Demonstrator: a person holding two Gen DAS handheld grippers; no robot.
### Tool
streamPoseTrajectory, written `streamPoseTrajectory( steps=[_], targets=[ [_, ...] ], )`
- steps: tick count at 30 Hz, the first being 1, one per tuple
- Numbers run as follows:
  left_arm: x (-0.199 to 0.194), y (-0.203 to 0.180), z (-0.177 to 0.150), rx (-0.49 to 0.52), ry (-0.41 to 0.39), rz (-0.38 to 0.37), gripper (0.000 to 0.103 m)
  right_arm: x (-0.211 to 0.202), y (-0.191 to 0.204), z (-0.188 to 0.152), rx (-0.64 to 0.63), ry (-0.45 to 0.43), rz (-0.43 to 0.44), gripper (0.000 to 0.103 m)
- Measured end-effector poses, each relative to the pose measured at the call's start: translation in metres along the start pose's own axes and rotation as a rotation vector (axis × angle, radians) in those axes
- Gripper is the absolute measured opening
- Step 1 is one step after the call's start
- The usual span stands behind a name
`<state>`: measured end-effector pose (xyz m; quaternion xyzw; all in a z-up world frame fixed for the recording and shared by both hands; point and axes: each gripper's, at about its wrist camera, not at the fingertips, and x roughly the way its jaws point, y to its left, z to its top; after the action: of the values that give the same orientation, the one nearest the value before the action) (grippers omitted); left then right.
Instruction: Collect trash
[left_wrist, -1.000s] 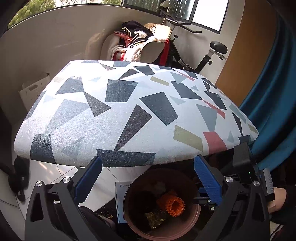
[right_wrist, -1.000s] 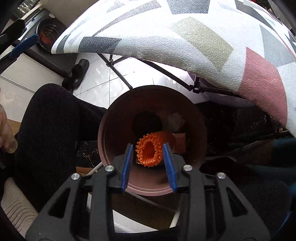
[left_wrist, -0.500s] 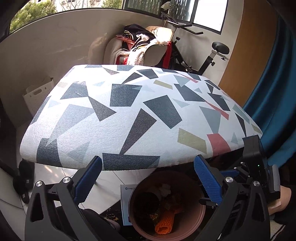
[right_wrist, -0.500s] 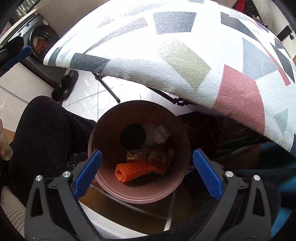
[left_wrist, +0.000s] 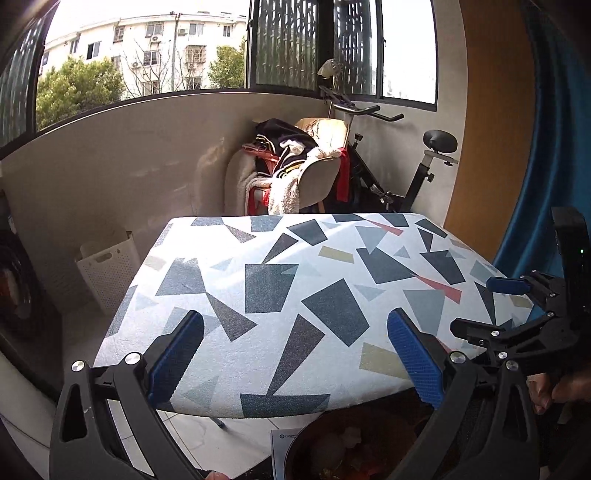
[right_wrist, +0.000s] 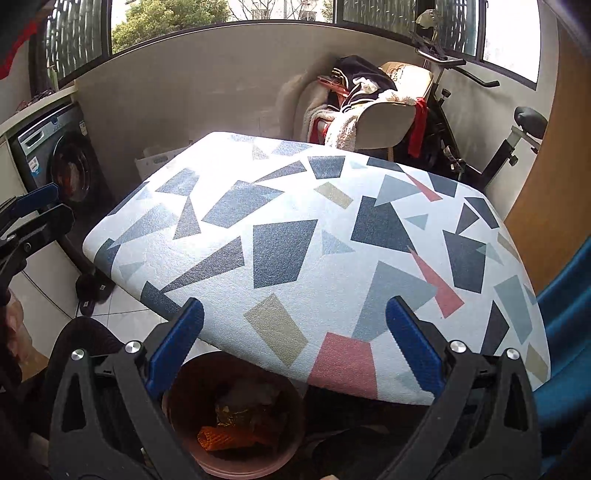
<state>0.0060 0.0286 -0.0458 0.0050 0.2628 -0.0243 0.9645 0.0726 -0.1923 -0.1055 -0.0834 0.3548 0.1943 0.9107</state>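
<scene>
My left gripper (left_wrist: 295, 354) stood wide apart, empty. The round reddish-brown plastic bin (right_wrist: 236, 413) sat below the padded geometric-print board's near edge (right_wrist: 295, 258), holding the orange ribbed mesh sleeve (right_wrist: 221, 439), nearer my right gripper (right_wrist: 295, 354), also agape.

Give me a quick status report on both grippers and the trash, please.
Both grippers open, left gripper and right gripper empty. Orange mesh trash lies in the brown bin. Patterned tabletop overhangs bin; top bare.
</scene>
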Motion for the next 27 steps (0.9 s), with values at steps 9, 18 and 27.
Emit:
streamPoseTrajectory(
  steps=[9,18,27],
  targets=[
    [-0.029,-0.008,0.046,0.016,-0.11,0.011,0.097,-0.068,-0.018,0.053,0.036,-0.219,-0.053,0.097],
    [-0.047,-0.014,0.063,0.013,-0.164,0.05,0.097,-0.096,-0.017,0.058,0.043,-0.279,-0.057,0.097],
    [-0.048,-0.013,0.065,-0.006,-0.133,0.063,0.097,-0.094,-0.011,0.055,0.05,-0.259,-0.048,0.097]
  ],
)
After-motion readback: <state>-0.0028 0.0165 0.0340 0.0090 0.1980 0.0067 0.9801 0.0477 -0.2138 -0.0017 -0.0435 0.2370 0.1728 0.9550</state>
